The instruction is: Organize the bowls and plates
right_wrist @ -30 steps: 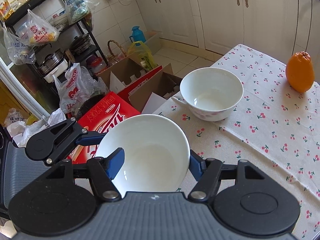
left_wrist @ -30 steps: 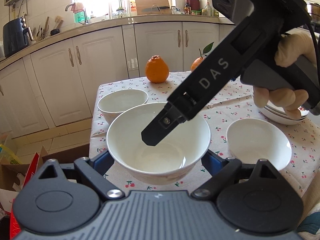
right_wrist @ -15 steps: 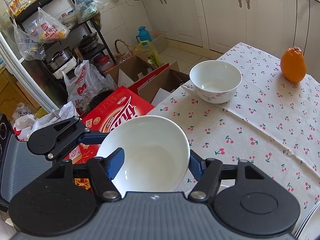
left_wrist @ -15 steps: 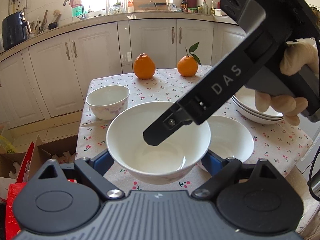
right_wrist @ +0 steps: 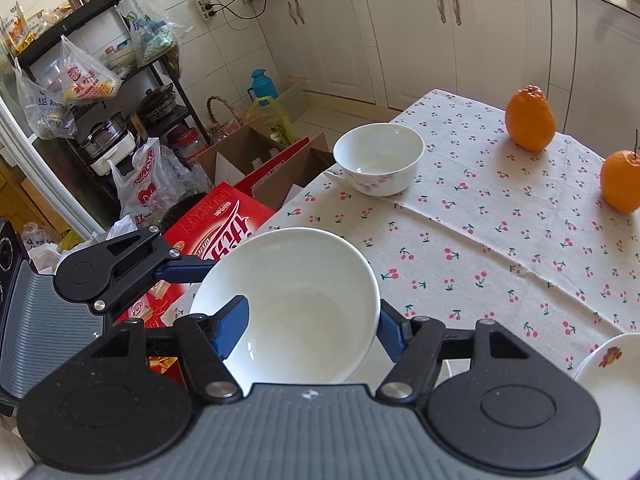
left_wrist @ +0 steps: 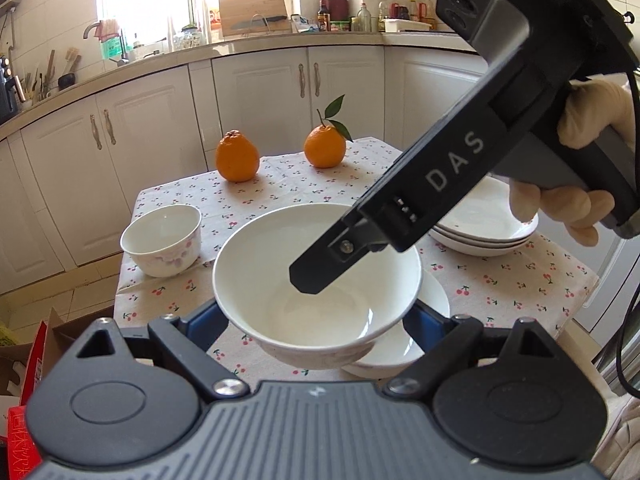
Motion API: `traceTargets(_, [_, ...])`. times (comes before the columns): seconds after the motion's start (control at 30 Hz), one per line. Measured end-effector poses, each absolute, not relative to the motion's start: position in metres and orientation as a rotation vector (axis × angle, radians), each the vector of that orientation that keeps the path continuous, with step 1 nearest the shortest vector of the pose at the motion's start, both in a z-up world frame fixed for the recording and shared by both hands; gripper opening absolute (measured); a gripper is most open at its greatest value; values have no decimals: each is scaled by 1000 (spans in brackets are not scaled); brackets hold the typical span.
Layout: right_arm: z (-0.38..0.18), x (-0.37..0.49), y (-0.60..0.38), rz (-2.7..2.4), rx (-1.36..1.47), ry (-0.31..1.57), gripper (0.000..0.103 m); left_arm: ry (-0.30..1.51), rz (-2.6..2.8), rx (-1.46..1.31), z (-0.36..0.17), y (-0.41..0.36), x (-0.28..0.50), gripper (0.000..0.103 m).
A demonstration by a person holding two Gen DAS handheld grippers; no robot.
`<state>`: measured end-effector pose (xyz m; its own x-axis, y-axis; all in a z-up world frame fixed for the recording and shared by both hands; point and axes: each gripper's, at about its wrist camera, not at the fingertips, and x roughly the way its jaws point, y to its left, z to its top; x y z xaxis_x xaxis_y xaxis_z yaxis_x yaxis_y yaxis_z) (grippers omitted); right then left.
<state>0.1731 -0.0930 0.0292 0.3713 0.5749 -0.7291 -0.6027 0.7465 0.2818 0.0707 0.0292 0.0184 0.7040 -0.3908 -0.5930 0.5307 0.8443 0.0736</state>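
Both grippers hold the same white bowl (left_wrist: 316, 280), also in the right wrist view (right_wrist: 296, 304). My left gripper (left_wrist: 316, 320) grips its sides from outside. My right gripper (right_wrist: 308, 320) has one finger (right_wrist: 232, 326) inside the rim and one outside; it shows in the left wrist view (left_wrist: 320, 276) with a finger dipping into the bowl. The bowl hangs above a second white bowl (left_wrist: 424, 320) on the table. A small flowered bowl (left_wrist: 162, 240) stands at the left, also in the right wrist view (right_wrist: 378, 164). Stacked white plates (left_wrist: 488, 224) sit at the right.
Two oranges (left_wrist: 237, 160) (left_wrist: 325, 147) stand at the far side of the cherry-print tablecloth (left_wrist: 520, 288). Red and brown cardboard boxes (right_wrist: 224, 216) and bags lie on the floor by the table's left edge. White cabinets (left_wrist: 260, 92) stand behind.
The held bowl has moved right and back from the table's left edge to above the second white bowl. Both grippers moved with it; their grip is unchanged.
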Motion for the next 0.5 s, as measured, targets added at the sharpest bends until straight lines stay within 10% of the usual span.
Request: traceTargets(0.5, [12, 170, -132, 667, -4, 953, 73, 646, -603, 262, 2, -3, 80, 93])
